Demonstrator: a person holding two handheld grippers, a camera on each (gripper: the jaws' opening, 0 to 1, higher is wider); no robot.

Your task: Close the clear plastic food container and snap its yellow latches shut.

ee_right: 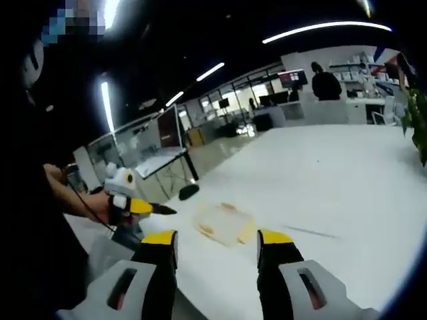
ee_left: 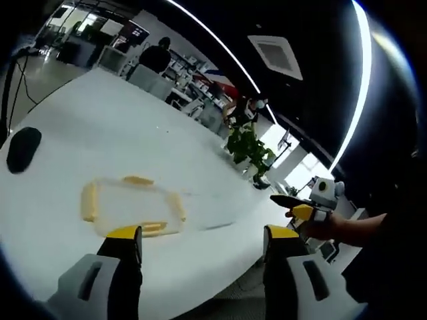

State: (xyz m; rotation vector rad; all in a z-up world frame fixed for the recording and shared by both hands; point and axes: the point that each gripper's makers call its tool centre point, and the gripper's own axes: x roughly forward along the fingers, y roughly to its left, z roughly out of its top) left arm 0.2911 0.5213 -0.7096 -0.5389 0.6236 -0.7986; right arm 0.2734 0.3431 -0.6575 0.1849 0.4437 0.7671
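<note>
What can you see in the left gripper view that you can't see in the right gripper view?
The left gripper view has a dark mouse-like object lying on the white table, away from the container.

The right gripper view has glass-walled rooms beyond the table.

Both show the clear plastic food container with its yellow latches, a green plant, and a person in dark clothes far away. Each view's own hand-held gripper stands open, off the container, and the other gripper comes in from the side.
</note>
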